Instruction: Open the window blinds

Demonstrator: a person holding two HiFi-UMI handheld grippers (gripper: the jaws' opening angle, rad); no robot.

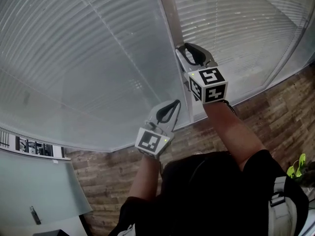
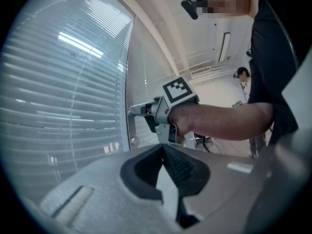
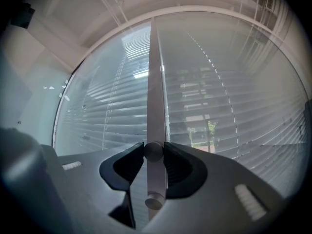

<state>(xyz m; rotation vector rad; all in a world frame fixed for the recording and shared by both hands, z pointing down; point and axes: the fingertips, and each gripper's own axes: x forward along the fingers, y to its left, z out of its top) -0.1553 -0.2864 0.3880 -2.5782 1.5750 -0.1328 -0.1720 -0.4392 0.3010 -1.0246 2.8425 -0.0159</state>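
The right gripper (image 1: 191,54) has its jaws clamped on the tilt wand (image 3: 154,82), which hangs before the frame between the two window blinds (image 1: 88,58). This grip probably serves to twist the wand and turn the slats. The left gripper (image 1: 172,106) hangs lower, with its jaws together and empty. No writing can be read, only square markers.

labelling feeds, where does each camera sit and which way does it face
Head view: on the head, looking down at the blinds; both forearms, left gripper, right gripper show.
Left gripper view: rides that gripper, faces along the blinds; its shut jaws, right forearm show.
Right gripper view: rides that gripper, faces the blinds; its jaws clamp the rod.
Shared: head and left gripper views show the right gripper.
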